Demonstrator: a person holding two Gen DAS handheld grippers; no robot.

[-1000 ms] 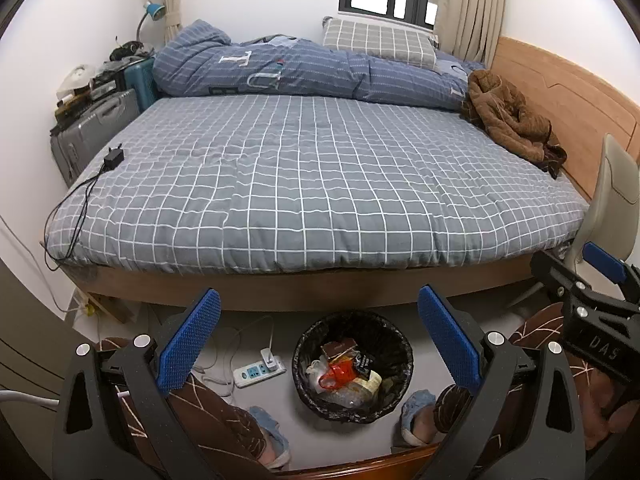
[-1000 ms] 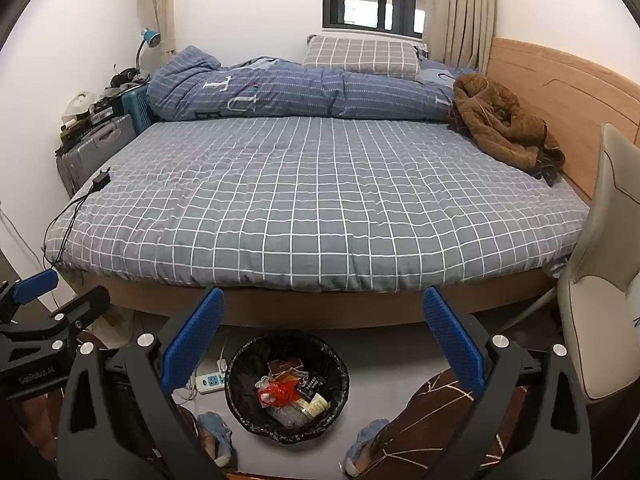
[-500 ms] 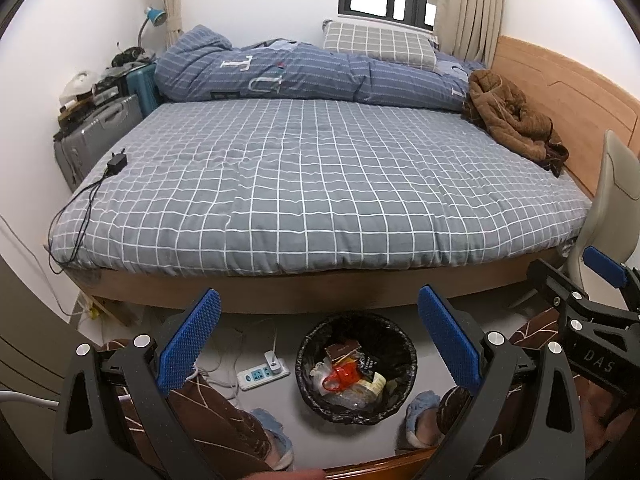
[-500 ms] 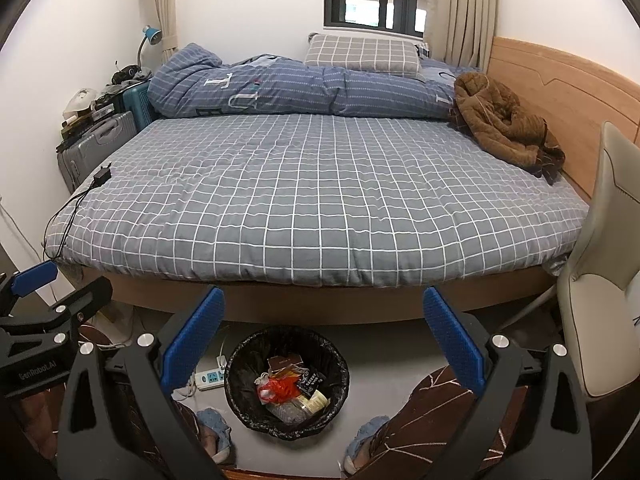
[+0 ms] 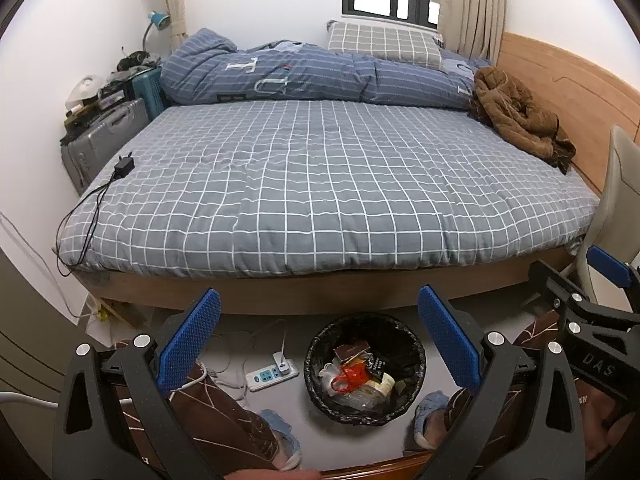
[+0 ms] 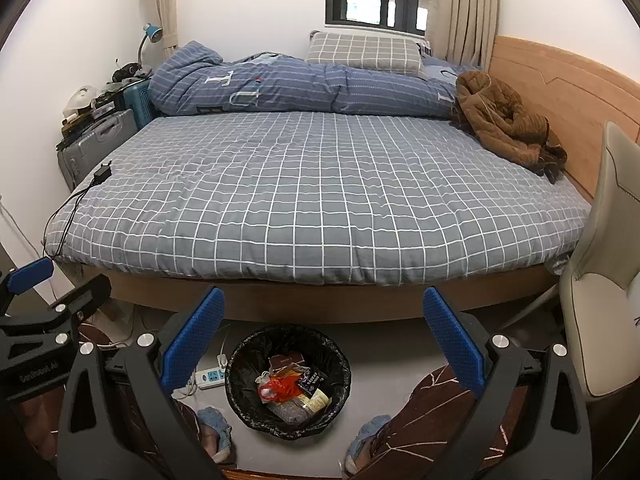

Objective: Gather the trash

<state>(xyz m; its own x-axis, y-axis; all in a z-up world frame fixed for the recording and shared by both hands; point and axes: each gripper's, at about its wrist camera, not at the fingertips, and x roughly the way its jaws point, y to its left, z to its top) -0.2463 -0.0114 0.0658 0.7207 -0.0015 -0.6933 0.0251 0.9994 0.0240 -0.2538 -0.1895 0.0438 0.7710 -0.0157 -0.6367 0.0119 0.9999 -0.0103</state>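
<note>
- Against the frame a second ago, I see the bed [image 5: 320,184] sitting lower in my left view, and the trash bin [image 5: 364,368] has slid a little right of centre there; in my right view the bin [image 6: 288,384] has barely shifted.
- My left gripper [image 5: 318,342] is level and looks across the bed, its blue-padded fingers [image 5: 188,344] spread wide with nothing between them.
- My right gripper [image 6: 322,340] is posed alike, fingers [image 6: 454,344] wide apart and empty; it shows at the right edge of the left view.
- The black-lined bin stands on the floor [image 6: 384,356] at lower centre, just in front of the bed's wooden edge, between the person's slippered feet [image 5: 430,420]. It holds wrappers and a red bag [image 6: 280,388].
- A white power strip [image 5: 272,374] lies just left of the bin, cables trailing toward the lower left.
- A chair [image 6: 600,272] crowds the right edge; the floor strip between bed and legs is narrow.
</note>
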